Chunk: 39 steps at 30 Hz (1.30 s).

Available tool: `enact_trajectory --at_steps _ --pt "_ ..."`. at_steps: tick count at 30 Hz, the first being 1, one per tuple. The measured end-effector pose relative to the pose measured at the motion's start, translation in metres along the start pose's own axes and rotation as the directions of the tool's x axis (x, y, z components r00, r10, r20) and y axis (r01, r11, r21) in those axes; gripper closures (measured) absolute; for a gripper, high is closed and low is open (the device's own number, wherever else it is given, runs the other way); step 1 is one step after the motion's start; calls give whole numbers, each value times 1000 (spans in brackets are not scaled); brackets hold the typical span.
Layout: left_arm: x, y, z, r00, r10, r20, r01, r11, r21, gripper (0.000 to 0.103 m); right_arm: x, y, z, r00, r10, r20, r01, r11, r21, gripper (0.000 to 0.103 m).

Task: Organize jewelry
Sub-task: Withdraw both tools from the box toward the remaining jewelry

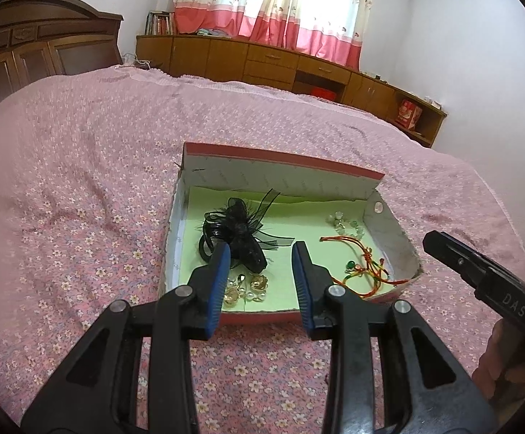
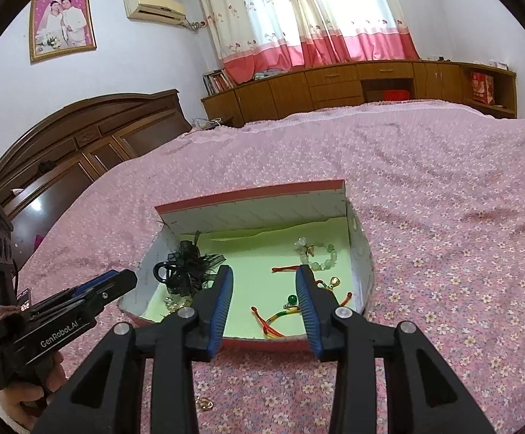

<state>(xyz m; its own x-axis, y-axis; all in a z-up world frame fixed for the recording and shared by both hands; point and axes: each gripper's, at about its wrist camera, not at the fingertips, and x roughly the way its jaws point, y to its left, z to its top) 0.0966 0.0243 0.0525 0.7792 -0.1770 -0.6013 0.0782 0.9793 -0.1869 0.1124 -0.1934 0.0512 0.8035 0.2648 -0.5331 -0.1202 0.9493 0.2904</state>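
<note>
An open cardboard box (image 1: 385, 231) with a green floor lies on the pink bed; it also shows in the right wrist view (image 2: 360, 253). Inside are a black mesh hair bow (image 1: 242, 231) (image 2: 186, 271), gold and pearl earrings (image 1: 249, 285), a pale bead bracelet (image 1: 345, 224) (image 2: 322, 256) and a red-and-multicolour cord bracelet with a green bead (image 1: 363, 271) (image 2: 280, 314). My left gripper (image 1: 262, 249) is open and empty above the box's near side. My right gripper (image 2: 264, 273) is open and empty above the box. A small gold piece (image 2: 204, 404) lies on the bedspread outside the box.
The pink floral bedspread (image 1: 81, 181) spreads all round the box. A dark wooden headboard (image 2: 74, 144) is at the left. Wooden cabinets (image 1: 262, 61) and curtains stand beyond the bed. The other hand-held gripper shows at each view's edge (image 1: 479, 271) (image 2: 63, 311).
</note>
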Motion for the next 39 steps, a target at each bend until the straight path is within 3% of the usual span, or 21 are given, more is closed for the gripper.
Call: enact_trajectory --at_steps 20,39 --pt "-26 -12 -6 999 -38 -2 39 999 17 76 -43 0 -11 1000 -3 23 3 1000 14 63" --pt "-24 -23 -37 990 -77 -120 80 997 16 76 -54 -9 -43 998 -25 -65 27 999 34 63"
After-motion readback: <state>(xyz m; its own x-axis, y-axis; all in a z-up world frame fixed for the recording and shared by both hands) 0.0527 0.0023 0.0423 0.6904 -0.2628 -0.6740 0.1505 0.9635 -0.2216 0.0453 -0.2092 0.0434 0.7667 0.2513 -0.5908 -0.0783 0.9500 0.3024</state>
